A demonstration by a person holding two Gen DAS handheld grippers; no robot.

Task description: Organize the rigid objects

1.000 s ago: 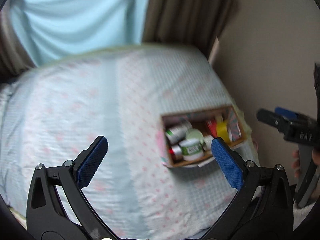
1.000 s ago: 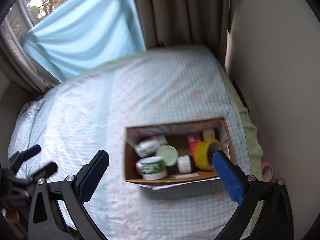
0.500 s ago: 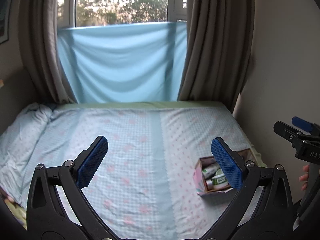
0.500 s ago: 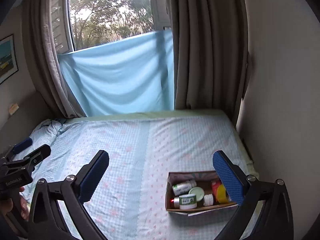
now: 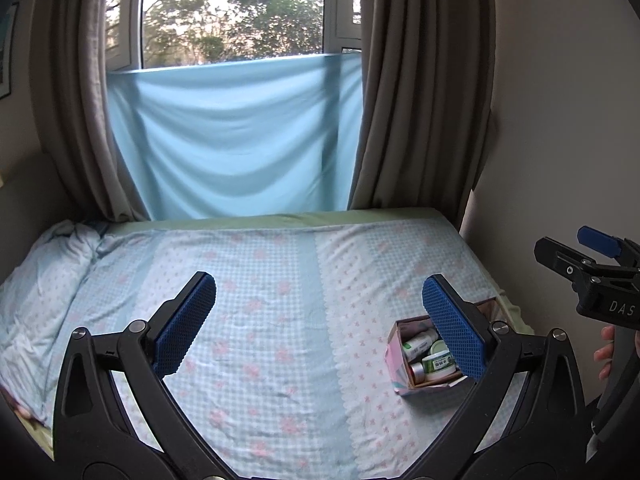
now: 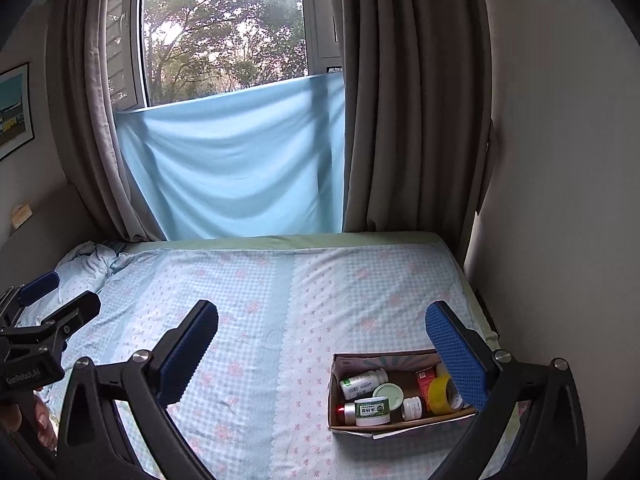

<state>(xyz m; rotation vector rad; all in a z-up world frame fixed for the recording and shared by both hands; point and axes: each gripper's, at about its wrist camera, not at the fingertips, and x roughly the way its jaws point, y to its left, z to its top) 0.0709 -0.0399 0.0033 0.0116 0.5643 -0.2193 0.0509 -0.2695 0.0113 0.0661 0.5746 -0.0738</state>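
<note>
An open cardboard box sits on the bed near its right edge, and it also shows in the left wrist view. Inside lie a white bottle, a green-lidded jar, a green-labelled tub, a small white bottle, a red box and a yellow tape roll. My right gripper is open and empty, held well above and short of the box. My left gripper is open and empty, to the left of the box.
The bed has a blue checked sheet with pink flowers. A crumpled quilt lies at its far left. A wall runs along the right edge. Curtains and a blue cloth hang at the far end.
Both grippers have pulled back and tilted up from looking down on the box, so the box now sits lower and smaller and the window has come into view. Both stay open.
</note>
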